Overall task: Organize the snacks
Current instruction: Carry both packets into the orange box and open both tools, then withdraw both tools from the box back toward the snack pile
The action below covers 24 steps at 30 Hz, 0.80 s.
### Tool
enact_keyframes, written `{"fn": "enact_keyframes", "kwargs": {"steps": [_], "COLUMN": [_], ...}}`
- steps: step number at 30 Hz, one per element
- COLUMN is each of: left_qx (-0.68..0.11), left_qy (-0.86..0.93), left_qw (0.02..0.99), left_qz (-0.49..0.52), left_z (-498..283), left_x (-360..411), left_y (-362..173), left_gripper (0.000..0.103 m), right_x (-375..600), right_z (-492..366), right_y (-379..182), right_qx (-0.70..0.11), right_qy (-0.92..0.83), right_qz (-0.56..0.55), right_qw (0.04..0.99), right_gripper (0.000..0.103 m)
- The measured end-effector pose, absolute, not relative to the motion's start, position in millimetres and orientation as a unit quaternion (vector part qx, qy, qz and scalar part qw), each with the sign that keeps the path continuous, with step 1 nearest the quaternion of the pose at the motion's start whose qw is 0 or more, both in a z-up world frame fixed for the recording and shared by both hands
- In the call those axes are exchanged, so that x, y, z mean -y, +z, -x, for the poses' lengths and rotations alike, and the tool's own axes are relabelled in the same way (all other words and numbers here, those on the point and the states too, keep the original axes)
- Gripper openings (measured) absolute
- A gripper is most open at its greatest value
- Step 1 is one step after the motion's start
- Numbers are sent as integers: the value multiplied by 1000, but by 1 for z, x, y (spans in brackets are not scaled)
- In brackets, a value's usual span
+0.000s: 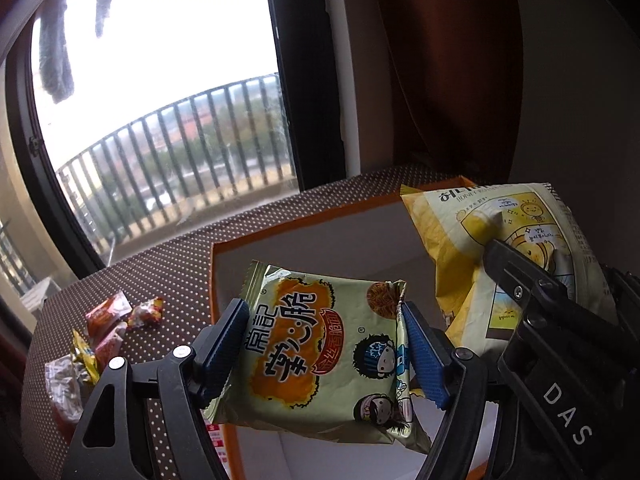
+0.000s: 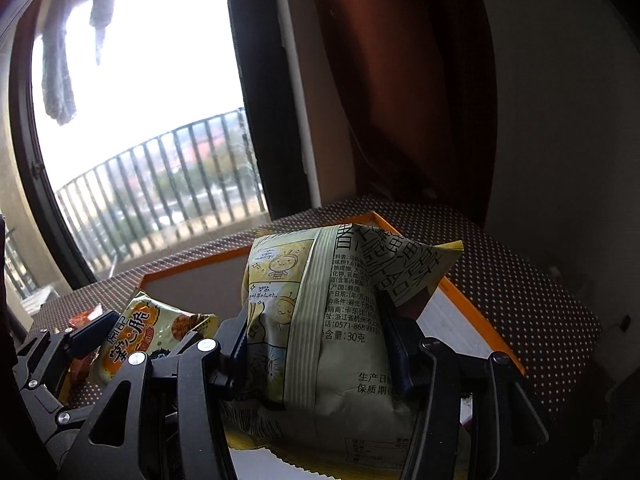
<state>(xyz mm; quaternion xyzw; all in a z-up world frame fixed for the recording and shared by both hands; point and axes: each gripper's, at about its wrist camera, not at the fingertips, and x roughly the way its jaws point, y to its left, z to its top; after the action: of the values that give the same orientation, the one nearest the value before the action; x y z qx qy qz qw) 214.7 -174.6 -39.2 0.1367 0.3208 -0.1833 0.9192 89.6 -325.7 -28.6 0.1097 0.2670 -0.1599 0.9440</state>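
My left gripper (image 1: 324, 344) is shut on a green and orange noodle snack pack (image 1: 320, 352) and holds it above the orange-rimmed white box (image 1: 320, 236). My right gripper (image 2: 316, 344) is shut on a yellow chip bag (image 2: 320, 320) and holds it over the same box (image 2: 460, 296). In the left wrist view the chip bag (image 1: 500, 240) hangs at the right with the right gripper's black finger on it. In the right wrist view the noodle pack (image 2: 136, 336) shows at the lower left in the left gripper.
Several small red and yellow wrapped snacks (image 1: 104, 332) lie on the brown dotted tablecloth (image 1: 168, 272) left of the box. A window with a balcony railing (image 1: 172, 152) is behind the table. A brown curtain (image 1: 448, 60) hangs at the back right.
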Motion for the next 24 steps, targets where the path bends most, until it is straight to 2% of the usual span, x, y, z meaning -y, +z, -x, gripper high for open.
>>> {"fn": "enact_keyframes", "kwargs": {"steps": [15, 16, 19, 24], "left_qx": [-363, -363, -355, -350], "left_qy": [-192, -197, -209, -226], "left_qw": [900, 899, 901, 902], "left_qz": [-146, -143, -136, -115], "left_z": [-227, -225, -209, -192], "left_x": [187, 186, 191, 190], "left_y": [-57, -57, -59, -46], "left_gripper": [92, 94, 97, 97], "right_x": [337, 337, 335, 331], "right_z": [-105, -106, -107, -97], "right_y": [-49, -49, -47, -35], "right_qx": [-287, -287, -290, -305], "right_qy": [-149, -149, -145, -174], "right_qz": [-124, -125, -124, -123], "right_qw": [938, 938, 938, 928], "right_gripper": [63, 66, 88, 89]}}
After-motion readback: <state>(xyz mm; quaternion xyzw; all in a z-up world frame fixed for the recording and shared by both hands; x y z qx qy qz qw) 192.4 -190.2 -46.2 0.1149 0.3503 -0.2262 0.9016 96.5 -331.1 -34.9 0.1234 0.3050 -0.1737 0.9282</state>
